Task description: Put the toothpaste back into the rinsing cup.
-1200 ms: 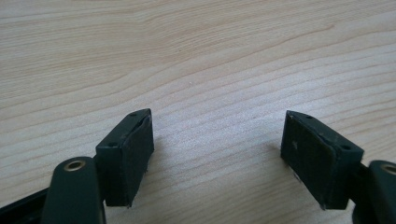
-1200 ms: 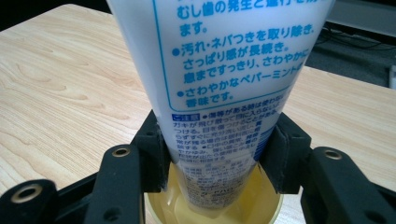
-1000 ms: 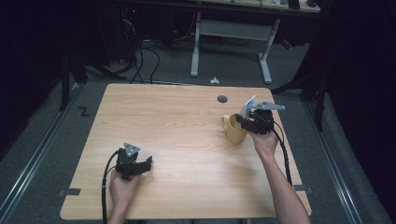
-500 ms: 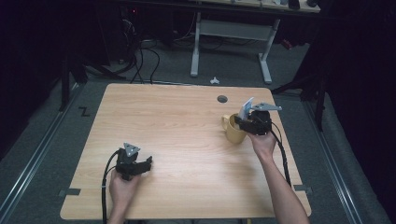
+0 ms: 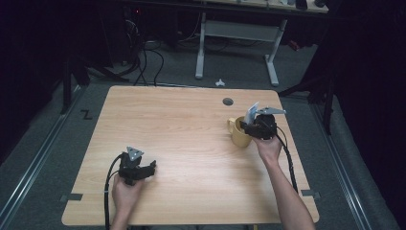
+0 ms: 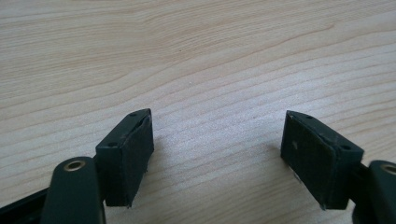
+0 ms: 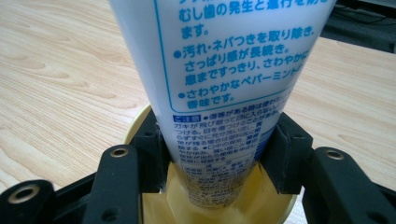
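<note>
A yellow mug [image 5: 239, 132] stands on the right part of the wooden table [image 5: 191, 143], handle to the left. My right gripper [image 5: 253, 125] is over the mug's right side, shut on a white toothpaste tube [image 7: 219, 84] with blue print. The tube's lower end reaches down into the mug [image 7: 205, 205], and its upper end [image 5: 251, 113] sticks up above the gripper. My left gripper [image 5: 152, 167] rests low over the table near the front left. It is open, with bare wood between its pads [image 6: 133, 154].
A small round dark hole [image 5: 228, 101] sits in the tabletop behind the mug. Beyond the table's far edge are desk legs [image 5: 201, 52] and cables [image 5: 143, 62] on the grey floor. A little white object [image 5: 219, 82] lies on the floor there.
The right gripper with the tube has shifted slightly over the mug. The left gripper has stayed put.
</note>
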`<state>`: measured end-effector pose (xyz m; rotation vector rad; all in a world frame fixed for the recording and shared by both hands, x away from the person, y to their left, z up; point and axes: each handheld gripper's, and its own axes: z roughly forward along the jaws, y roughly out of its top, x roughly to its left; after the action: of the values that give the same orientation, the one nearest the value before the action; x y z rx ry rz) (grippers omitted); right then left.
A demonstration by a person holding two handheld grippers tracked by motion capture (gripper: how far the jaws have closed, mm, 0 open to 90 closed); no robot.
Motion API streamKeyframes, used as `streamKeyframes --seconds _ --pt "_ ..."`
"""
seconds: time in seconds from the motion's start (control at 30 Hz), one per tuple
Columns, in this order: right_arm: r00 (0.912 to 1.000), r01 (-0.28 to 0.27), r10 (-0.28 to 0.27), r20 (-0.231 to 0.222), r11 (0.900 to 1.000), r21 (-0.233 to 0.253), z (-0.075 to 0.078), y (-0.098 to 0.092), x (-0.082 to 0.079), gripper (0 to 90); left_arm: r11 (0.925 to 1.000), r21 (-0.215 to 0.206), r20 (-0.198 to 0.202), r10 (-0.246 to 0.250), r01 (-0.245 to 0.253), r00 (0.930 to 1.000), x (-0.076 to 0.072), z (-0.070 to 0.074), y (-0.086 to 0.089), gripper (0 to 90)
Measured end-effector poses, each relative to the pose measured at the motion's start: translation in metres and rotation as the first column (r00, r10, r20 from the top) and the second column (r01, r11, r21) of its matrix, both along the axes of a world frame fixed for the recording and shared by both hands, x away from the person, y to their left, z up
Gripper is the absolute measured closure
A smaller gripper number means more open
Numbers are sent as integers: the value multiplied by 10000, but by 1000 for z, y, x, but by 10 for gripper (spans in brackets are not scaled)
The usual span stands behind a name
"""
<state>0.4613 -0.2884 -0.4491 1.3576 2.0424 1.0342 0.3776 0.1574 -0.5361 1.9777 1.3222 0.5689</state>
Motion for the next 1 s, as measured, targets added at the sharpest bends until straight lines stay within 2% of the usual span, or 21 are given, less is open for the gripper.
streamKeyframes --seconds 0.23,0.6,0.73,1.0 --pt "9997 88 -88 -214 10000 22 -7 -1 2 484 10000 2 0 -2 2 10000 0 0 0 259" --pt "9997 20 -21 -250 10000 -14 -10 0 3 455 10000 -2 1 1 -1 10000 0 0 0 259" --pt "9996 -7 -1 -292 9996 -292 -12 3 3 452 10000 -4 2 2 -2 10000 0 0 0 259" --pt "9998 -19 15 -222 9999 -149 -10 2 2 440 10000 0 1 0 0 10000 0 0 0 259"
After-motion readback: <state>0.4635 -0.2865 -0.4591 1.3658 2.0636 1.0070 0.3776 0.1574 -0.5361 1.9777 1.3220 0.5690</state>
